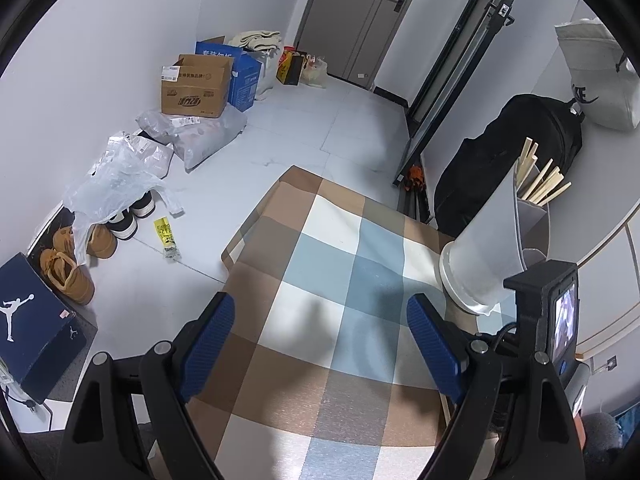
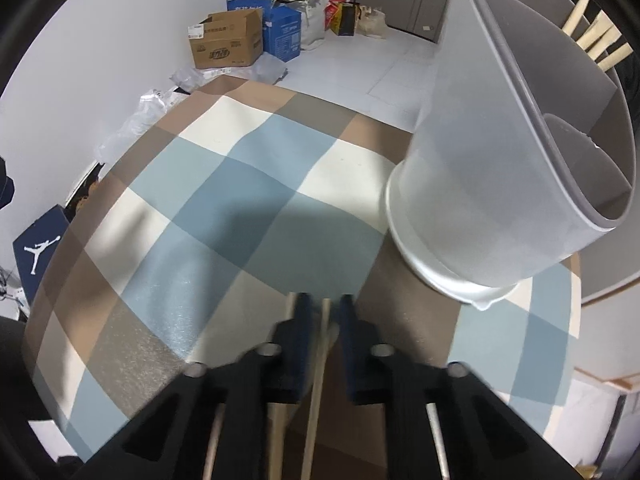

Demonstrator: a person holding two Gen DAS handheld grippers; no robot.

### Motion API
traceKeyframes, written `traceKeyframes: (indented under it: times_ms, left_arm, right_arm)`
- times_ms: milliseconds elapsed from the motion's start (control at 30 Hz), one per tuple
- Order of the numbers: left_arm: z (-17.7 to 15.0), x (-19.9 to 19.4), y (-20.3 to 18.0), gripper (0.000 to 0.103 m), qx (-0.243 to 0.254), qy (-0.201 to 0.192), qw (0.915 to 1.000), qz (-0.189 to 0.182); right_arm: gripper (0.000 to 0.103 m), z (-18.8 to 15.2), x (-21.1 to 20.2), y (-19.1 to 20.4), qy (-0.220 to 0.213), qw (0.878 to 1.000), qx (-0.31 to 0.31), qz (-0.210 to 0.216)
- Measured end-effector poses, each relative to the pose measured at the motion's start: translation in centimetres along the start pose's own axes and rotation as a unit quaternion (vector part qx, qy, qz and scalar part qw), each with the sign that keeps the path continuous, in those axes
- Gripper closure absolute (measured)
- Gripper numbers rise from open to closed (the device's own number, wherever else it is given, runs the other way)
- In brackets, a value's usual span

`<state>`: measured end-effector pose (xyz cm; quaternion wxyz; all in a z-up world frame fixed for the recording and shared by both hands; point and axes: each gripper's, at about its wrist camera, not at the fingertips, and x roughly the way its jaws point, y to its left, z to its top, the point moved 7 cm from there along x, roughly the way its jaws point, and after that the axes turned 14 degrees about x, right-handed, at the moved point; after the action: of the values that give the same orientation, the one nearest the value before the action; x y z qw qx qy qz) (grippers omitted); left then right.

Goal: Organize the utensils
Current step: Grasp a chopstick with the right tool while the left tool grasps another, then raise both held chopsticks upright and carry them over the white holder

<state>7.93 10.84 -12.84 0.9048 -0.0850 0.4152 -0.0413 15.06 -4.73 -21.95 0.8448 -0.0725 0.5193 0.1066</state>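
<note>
Item: your right gripper (image 2: 323, 312), lower centre of the right wrist view. Its dark blue jaws had clamped together on a pale wooden chopstick (image 2: 318, 384), which ran between them toward the bottom edge; motion blur there left it unclear whether more than one stick was caught.

Item: your left gripper (image 1: 321, 340), lower centre of the left wrist view. Its blue ribbed pads (image 1: 210, 344) stood spread wide, nothing between them, over the blue, tan and cream checked tablecloth (image 1: 320, 248).

Item: tall translucent grey plastic utensil holder (image 2: 500, 168) on a white base, right side of the right wrist view, standing on the cloth.

Item: bundle of pale wooden chopsticks (image 1: 540, 180), upper right of the left wrist view, sticking up out of the holder's far compartment.
</note>
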Motion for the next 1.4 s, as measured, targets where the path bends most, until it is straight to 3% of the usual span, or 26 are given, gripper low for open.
traceKeyframes:
  times_ms: [300,467,600,800,967,1033,1267,1400]
  left_arm:
    - [-0.4,0.3,-0.1,0.018,0.005,0.001,1.0,-0.006]
    - [-0.8,1.2,-1.4,0.018,0.018,0.021,0.9992,-0.027]
    - [-1.4,2.4,-4.0,0.019,0.043,0.056,0.9955,-0.064]
    - [-2.3,3.7,-7.8,0.019,0.098,0.098,0.988,-0.07]
    - [-2.4,5.6,-10.1,0.023,0.106,0.138,0.9828,-0.061]
    - [-2.7,6.5,-10.6,0.037,0.102,0.163,0.9798,-0.054]
    - [-3.1,8.2,-11.2,0.048,0.102,0.205,0.9733,-0.016]
    - [-3.0,8.9,-10.9,0.048,0.088,0.214,0.9728,0.014]
  right_arm:
    - [0.1,0.8,-5.0,-1.3,-0.063,0.996,0.047,0.051]
    - [0.1,1.3,-8.7,-2.6,-0.099,0.988,0.079,0.084]
    - [0.1,1.2,-11.4,-4.5,-0.127,0.974,0.137,0.129]
    - [0.1,0.4,-14.1,-7.6,-0.173,0.951,0.197,0.167]
    - [0.1,-0.5,-15.9,-10.2,-0.204,0.936,0.225,0.176]
    - [0.1,-0.7,-16.4,-10.7,-0.214,0.932,0.23,0.179]
    - [0.1,-1.0,-17.3,-12.6,-0.244,0.922,0.24,0.181]
    - [0.1,-1.2,-17.4,-13.6,-0.253,0.918,0.245,0.183]
